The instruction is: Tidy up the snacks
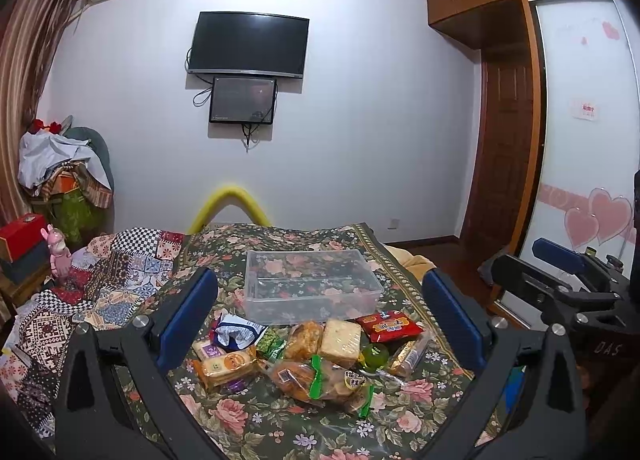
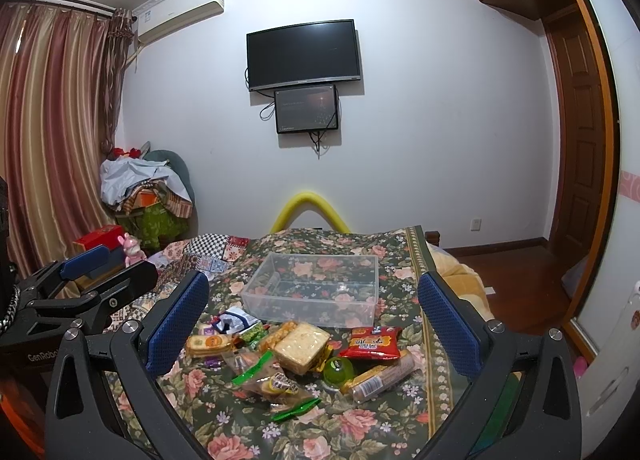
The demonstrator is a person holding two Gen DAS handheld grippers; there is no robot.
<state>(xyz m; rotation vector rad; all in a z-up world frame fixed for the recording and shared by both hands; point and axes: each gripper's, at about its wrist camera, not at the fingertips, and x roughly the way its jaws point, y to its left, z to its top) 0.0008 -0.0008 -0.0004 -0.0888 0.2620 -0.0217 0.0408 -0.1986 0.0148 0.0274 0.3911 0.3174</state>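
Where snacks (image 1: pixel 304 356) overlap, labels obscured

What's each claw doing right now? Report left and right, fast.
Left claw: open, holding nothing, above the snack pile.
Right claw: open, holding nothing, facing the clear plastic box.

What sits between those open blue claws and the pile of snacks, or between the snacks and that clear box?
Nothing visible. Both the left gripper and right gripper hang open above the snacks, and only bare floral cloth separates the pile from the lidless clear box.
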